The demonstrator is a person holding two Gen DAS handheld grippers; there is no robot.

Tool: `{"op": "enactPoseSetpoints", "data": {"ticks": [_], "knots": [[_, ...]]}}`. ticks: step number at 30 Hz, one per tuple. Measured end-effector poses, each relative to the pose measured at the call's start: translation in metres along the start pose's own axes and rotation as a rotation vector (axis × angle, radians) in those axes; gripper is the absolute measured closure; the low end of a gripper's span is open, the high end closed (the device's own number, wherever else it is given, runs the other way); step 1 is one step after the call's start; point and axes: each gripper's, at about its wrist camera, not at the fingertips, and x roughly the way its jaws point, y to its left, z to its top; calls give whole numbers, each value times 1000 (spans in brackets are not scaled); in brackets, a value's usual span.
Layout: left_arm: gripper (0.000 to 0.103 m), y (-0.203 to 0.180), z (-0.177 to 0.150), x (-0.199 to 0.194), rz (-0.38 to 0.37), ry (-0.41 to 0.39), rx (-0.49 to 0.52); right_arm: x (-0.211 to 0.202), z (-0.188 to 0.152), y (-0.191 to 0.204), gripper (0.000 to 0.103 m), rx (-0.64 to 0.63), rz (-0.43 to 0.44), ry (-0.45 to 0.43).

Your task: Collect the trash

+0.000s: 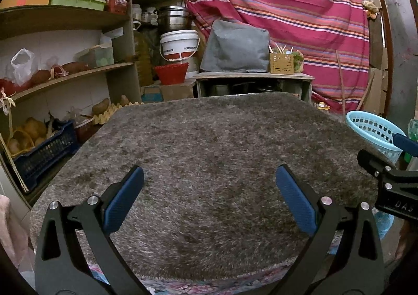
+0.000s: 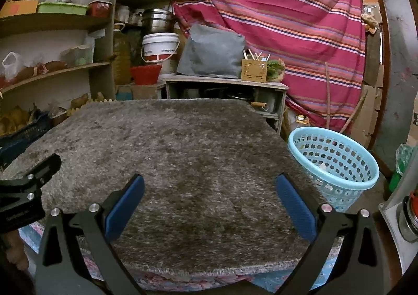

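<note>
Both grippers, L (image 1: 209, 180) & R (image 2: 209, 185), level over rug (image 1: 209, 132), fingers apart.

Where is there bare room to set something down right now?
The whole grey shag mat is bare, from both open grippers, left and right, to the far edge. Crowded: shelves at left, blue basket off the right edge.

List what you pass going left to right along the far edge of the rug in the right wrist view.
Dark blue crate → red basket → white bucket → grey cushion → small wooden box → light blue laundry basket.
</note>
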Motion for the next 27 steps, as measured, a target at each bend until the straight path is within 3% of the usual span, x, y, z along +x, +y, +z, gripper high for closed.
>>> {"op": "enactPoseSetpoints", "data": {"ticks": [27], "knots": [[5, 0, 0, -1, -1, -5, -4, -3, 4, -1, 4, -5, -9, -16]]}}
